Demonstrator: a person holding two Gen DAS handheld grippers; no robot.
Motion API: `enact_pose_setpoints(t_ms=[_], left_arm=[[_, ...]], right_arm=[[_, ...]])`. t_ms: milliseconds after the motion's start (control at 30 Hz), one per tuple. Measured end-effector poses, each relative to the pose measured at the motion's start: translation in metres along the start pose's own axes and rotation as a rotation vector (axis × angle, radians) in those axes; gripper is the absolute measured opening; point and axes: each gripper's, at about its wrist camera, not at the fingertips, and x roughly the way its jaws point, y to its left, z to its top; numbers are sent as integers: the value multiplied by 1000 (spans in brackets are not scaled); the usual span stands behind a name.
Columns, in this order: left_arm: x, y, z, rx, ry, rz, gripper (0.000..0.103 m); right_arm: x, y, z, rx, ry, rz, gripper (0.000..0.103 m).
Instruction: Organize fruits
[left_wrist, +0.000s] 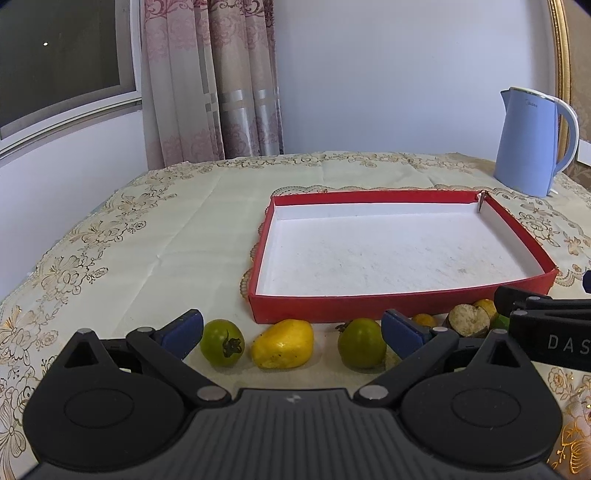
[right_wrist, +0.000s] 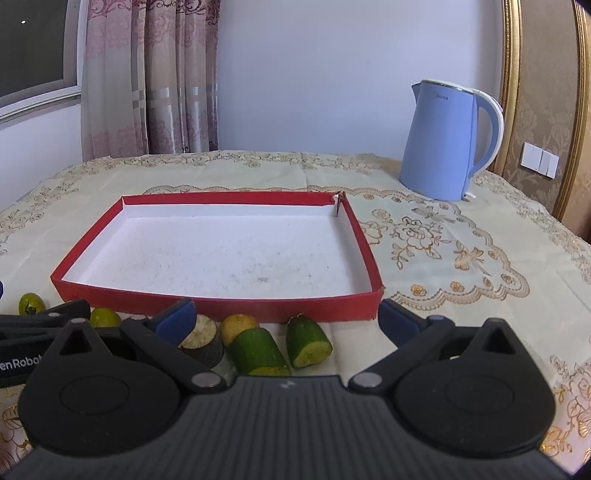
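Fruits in a row before red tray (right_wrist: 221, 302), kettle (right_wrist: 443, 144) behind (possibly plugged), grippers spread

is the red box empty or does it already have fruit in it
Empty. The red box shows only its bare white floor in both wrist views; the fruit pieces, such as the yellow fruit, lie on the tablecloth in front of it.

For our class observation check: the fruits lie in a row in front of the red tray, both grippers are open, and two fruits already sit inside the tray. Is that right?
Not quite: the red tray holds no fruit yet, as both wrist views show. The rest stands.
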Motion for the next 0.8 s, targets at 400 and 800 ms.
enact_pose_setpoints(t_ms=[400, 800], left_arm=[[-1, 1, 1, 3, -1, -4, 103], [0, 1, 1, 2, 4, -3, 103]], right_arm=[[-2, -1, -3, 21, -3, 4, 103], [-4, -4, -2, 46, -10, 0, 103]])
